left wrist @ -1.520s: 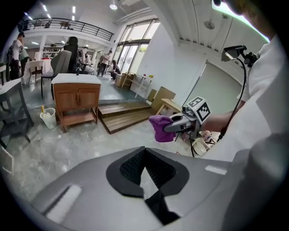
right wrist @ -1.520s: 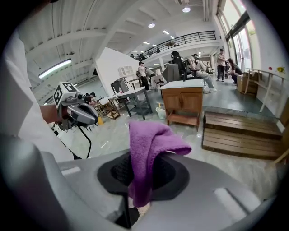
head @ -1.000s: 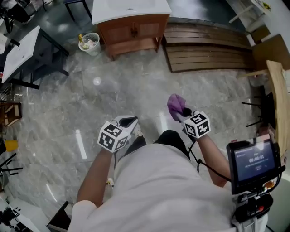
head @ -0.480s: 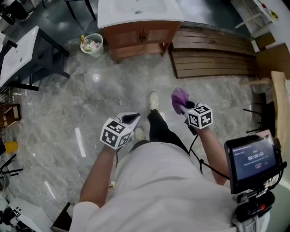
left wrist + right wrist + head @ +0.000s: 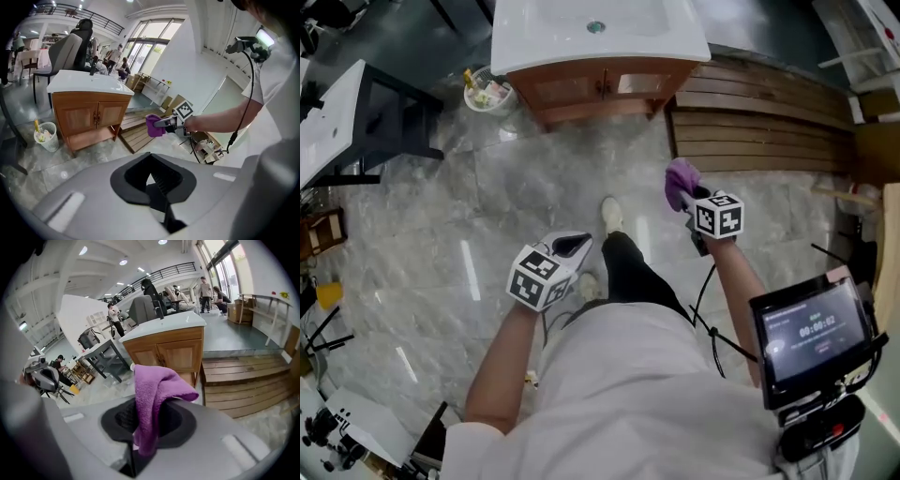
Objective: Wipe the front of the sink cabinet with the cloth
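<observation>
Cloth [image 5: 681, 178]: purple, bunched, clamped in the jaws of the right gripper [image 5: 692, 199]. In the right gripper view a fold stands up above the jaws and a tail hangs down between them. It is held out ahead of the person, over the floor [image 5: 441, 216], well apart from the cabinet.

Left gripper [image 5: 570, 247]: jaws together, nothing between them; held low and to the side, not engaged.

Sink cabinet [image 5: 600, 89]: wooden, two doors, white basin [image 5: 595, 33] on top. Its front faces the person. A small waste basket [image 5: 487, 91] stands just beside its left corner and a slatted wooden platform [image 5: 759, 117] lies to its right.

Change over the last second: the cabinet sits lower and larger in the head view than before, with more of the basin showing. A shoe [image 5: 611, 214] is now out in front, which was absent a second ago. The grip on the cloth is unchanged.

Reading: this is the approach phase, with the person walking toward the cabinet. No contact between cloth and doors, so wiping has not begun. The gap needs closing further and the right gripper lowering to door height.
</observation>
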{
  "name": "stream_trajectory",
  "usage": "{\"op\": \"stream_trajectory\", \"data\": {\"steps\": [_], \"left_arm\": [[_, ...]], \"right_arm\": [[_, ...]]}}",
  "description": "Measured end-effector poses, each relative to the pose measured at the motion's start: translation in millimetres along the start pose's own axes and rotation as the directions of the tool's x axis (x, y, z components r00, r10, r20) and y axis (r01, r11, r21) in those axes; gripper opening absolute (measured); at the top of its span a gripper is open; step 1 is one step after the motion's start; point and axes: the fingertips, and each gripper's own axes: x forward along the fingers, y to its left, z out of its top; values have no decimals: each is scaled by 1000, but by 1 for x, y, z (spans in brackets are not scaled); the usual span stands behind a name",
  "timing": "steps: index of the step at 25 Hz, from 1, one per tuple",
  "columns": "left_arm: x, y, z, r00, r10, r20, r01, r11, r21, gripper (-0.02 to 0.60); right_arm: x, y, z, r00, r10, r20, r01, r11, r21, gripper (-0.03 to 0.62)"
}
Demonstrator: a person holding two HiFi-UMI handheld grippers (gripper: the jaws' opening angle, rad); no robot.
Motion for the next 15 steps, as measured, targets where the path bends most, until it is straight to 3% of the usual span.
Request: {"op": "stream_trajectory", "data": {"steps": [7,15], "left_arm": [[81,60,79,1000,-14,-28,13,999,-31,5],[122,91,118,999,-39,-28,39,999,-29,5]], "right_arm": [[91,-117,83,1000,-2,3,2,988,155,72],[154,-210,131,995,-80,61,48,911,410,72]]}}
